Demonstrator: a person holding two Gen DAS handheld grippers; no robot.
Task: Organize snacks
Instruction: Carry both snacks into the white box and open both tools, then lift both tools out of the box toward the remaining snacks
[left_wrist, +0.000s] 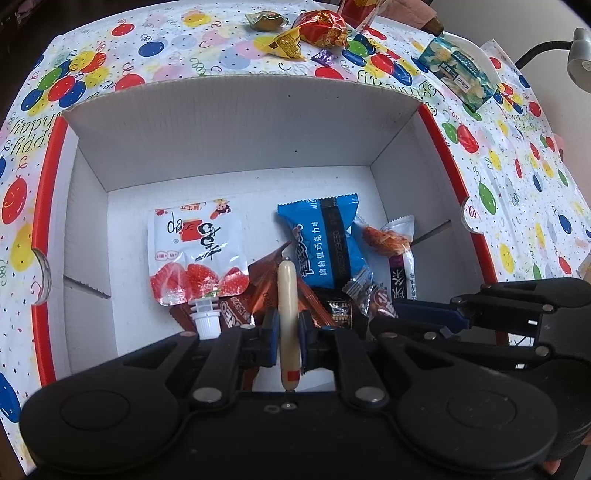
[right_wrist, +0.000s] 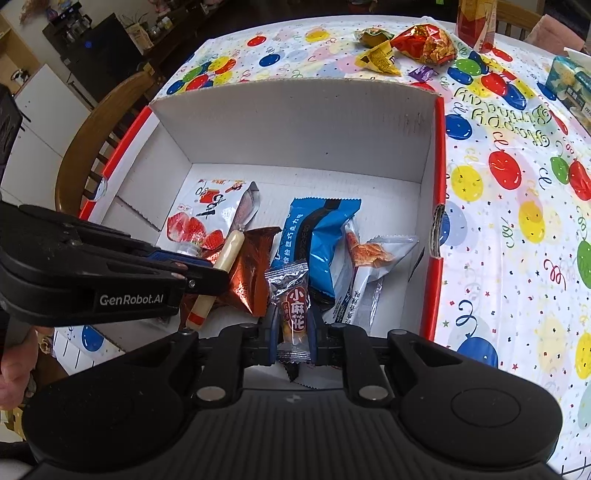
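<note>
Snacks lie in a heap on the floor of the white corrugated cardboard box with red rims (left_wrist: 236, 122), filling the middle of both views. In the left wrist view, the left gripper (left_wrist: 288, 332) at the lower centre has its fingers clamped on a slim cream sausage stick with a red band (left_wrist: 287, 295), held upright over the box. Behind it rest a white strawberry drink pouch with a screw cap (left_wrist: 195, 254), left of centre, and a blue foil chocolate packet (left_wrist: 328, 243), right of centre, with a copper-brown foil wrapper (left_wrist: 266, 280) between them and a white packet showing orange strips (left_wrist: 395, 247) at the right.

In the right wrist view, the right gripper (right_wrist: 293, 332) at the lower centre is closed on a small clear-and-red twist snack packet (right_wrist: 293, 314), held just above the box's near edge. The left gripper's arm crosses in from the left of the frame.

Outside the box, on the balloon-printed party tablecloth (right_wrist: 517, 221), loose items lie at the upper right of the frame: a red and gold crinkled bag (right_wrist: 428, 42), a yellow wrapped sweet (right_wrist: 380, 57), a green-brown wrapped sweet (right_wrist: 373, 37) and a small purple wrapper (right_wrist: 423, 73). A teal floral tissue pack (left_wrist: 458, 74) sits at the upper right of the left wrist view.
</note>
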